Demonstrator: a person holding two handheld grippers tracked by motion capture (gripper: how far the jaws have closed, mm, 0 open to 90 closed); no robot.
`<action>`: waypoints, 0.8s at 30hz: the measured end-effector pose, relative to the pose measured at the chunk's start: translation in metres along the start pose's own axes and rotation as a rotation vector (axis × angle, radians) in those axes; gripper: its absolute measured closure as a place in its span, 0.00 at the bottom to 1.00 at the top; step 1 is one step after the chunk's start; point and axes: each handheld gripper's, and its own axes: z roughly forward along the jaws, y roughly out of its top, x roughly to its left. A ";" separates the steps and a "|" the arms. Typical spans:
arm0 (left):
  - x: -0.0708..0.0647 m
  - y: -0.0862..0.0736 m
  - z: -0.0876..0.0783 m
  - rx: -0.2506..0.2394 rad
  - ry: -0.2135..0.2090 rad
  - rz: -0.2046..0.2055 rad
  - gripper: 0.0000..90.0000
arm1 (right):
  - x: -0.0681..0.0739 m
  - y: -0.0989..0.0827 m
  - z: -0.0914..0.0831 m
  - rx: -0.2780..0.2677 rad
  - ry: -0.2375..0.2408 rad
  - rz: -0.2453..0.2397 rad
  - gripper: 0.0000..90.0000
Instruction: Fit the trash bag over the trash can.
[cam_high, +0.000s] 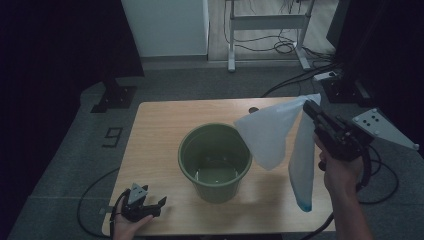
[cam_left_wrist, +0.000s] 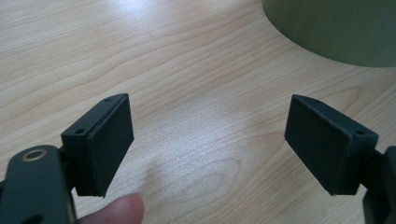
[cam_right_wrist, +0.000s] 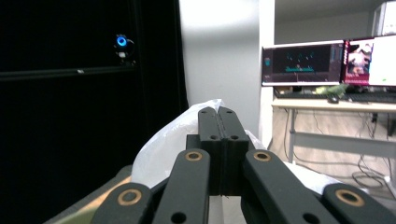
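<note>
A pale blue plastic bag (cam_high: 280, 135) hangs in the air to the right of a green bucket (cam_high: 215, 161) that stands upright in the middle of the wooden table (cam_high: 160, 125). My right gripper (cam_high: 307, 106) is shut on the bag's top edge, held high over the table's right side; one fold droops toward the bucket's rim, another hangs straight down. From behind its closed jaws the white bag (cam_right_wrist: 163, 149) bulges out. My left gripper (cam_high: 150, 205) rests low at the table's front left corner, open, with bare wood between its pads (cam_left_wrist: 107, 144). The bucket's wall (cam_left_wrist: 336, 28) lies ahead of it.
Beyond the table stand a white cabinet (cam_high: 167, 25), a desk frame (cam_high: 267, 22) with cables on the floor, and dark stands at both sides. Monitors on a desk (cam_right_wrist: 327, 63) are ahead in the right gripper view. The table's left half is bare wood.
</note>
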 end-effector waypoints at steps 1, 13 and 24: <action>0.000 0.000 0.000 0.000 0.000 0.001 0.17 | 0.002 0.004 0.000 -0.007 0.004 -0.004 0.99; 0.000 0.000 0.000 0.000 -0.001 -0.001 0.17 | 0.035 0.039 0.015 -0.061 0.056 -0.050 0.99; 0.003 -0.001 -0.001 -0.002 0.000 -0.004 0.17 | 0.055 0.045 0.033 -0.074 0.090 -0.055 0.99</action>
